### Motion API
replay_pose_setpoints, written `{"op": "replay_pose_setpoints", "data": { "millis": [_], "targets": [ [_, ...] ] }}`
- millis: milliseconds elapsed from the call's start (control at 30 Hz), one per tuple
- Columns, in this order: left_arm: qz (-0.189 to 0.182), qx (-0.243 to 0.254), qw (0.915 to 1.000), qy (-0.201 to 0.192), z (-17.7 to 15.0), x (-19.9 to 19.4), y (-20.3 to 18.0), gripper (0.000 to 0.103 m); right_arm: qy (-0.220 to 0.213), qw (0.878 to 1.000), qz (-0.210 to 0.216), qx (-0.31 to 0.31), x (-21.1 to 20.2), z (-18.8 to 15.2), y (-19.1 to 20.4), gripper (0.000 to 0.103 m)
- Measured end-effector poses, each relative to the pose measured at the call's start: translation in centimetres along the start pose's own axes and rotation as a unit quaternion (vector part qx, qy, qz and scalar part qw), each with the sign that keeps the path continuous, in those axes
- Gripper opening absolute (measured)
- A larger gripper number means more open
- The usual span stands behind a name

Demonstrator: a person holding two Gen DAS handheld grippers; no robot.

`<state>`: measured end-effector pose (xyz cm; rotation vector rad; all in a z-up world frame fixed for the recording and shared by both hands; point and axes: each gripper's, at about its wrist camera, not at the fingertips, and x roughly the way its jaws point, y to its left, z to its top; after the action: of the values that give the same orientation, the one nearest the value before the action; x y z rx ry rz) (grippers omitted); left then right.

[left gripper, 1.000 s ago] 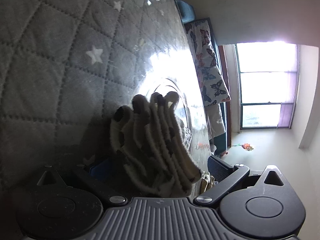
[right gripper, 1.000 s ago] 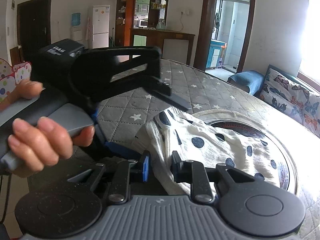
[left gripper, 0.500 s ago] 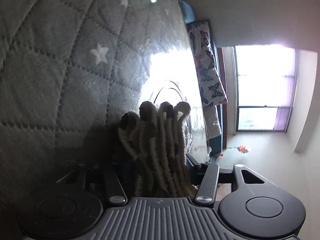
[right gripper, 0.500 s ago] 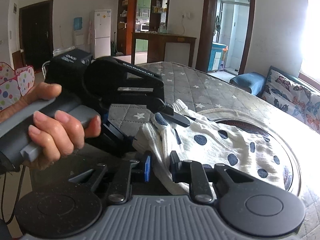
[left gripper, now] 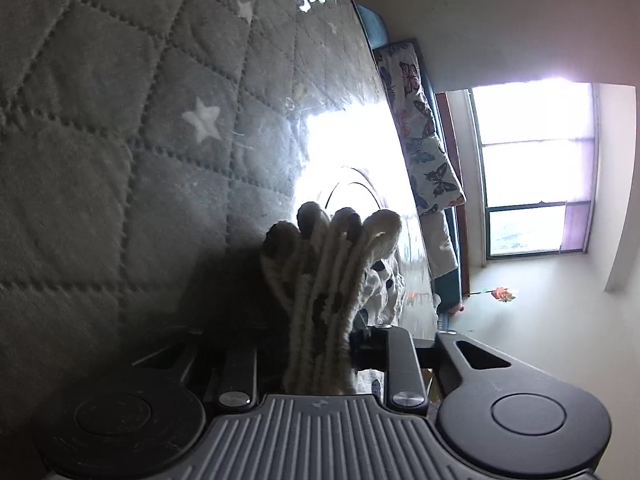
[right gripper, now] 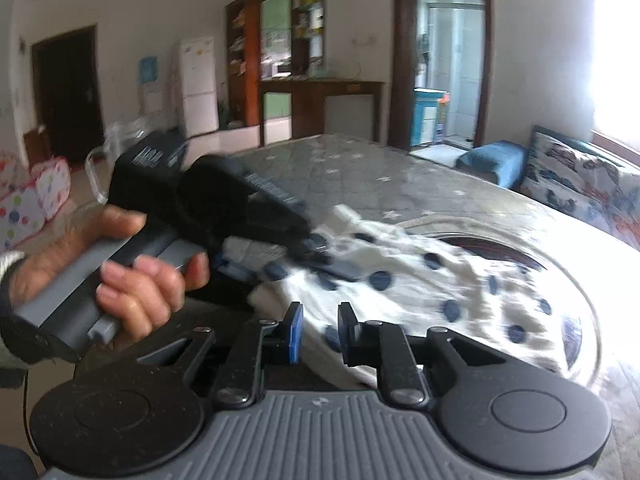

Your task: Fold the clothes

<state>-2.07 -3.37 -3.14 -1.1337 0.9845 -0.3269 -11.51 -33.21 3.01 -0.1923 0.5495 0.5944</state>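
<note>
Compared with a second ago, the left gripper (left gripper: 320, 356) has gone from spread wide to pressed tight on the bunched edge of the white cotton garment with dark blue polka dots (left gripper: 332, 280), and in the right wrist view that gripper (right gripper: 316, 258) has swung lower onto the cloth, blurring as it is moving. Several ribbed folds of the garment are standing up between the left jaws, fanning out above the fingertips. Behind them the grey quilted cover with white stars (left gripper: 120, 120) is filling the left of the rolled view.

Seen from the right wrist camera, the garment (right gripper: 432, 276) is lying spread on the grey cover (right gripper: 352, 168) and over a round glass disc (right gripper: 576, 280) set on the table. The right gripper (right gripper: 318, 332) is sitting at the cloth's near edge, its jaws standing a narrow gap apart with white fabric showing between and beyond them; whether they are pinching it, I cannot tell. The person's left hand (right gripper: 132, 280) is wrapping the grey handle of the left gripper.
</note>
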Motion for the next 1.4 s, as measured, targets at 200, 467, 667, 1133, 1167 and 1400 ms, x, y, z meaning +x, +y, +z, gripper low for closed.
{"op": "replay_pose_setpoints", "data": {
  "millis": [200,467,667,1133,1167,1400],
  "targets": [
    [0.033,0.072,0.9968,-0.014,-0.8,-0.6,-1.6,0.027,-0.005,0.992,-0.077,0.097,-0.1,-0.1,-7.0,0.027],
    [0.072,0.14,0.987,-0.032,-1.4,-1.3,-3.5,0.027,0.016,0.968,-0.137,0.21,3.0,-2.4,-15.0,0.038],
    [0.097,0.186,0.9769,-0.037,-2.6,-0.7,-4.9,0.027,0.019,0.962,-0.112,0.247,4.6,-3.6,-16.1,0.038],
    [0.114,0.241,0.9633,-0.036,-4.5,0.9,-8.8,0.027,-0.017,0.954,-0.095,0.284,1.7,-5.2,-15.4,0.005],
    [0.109,0.246,0.9625,-0.033,-4.6,1.2,-9.4,0.027,-0.023,0.954,-0.1,0.28,0.8,-5.1,-15.2,0.005],
    [0.078,0.28,0.9567,0.01,-7.1,6.2,-13.7,0.027,-0.044,0.948,-0.173,0.262,-5.0,-5.6,-16.5,0.005]
  ]
}}
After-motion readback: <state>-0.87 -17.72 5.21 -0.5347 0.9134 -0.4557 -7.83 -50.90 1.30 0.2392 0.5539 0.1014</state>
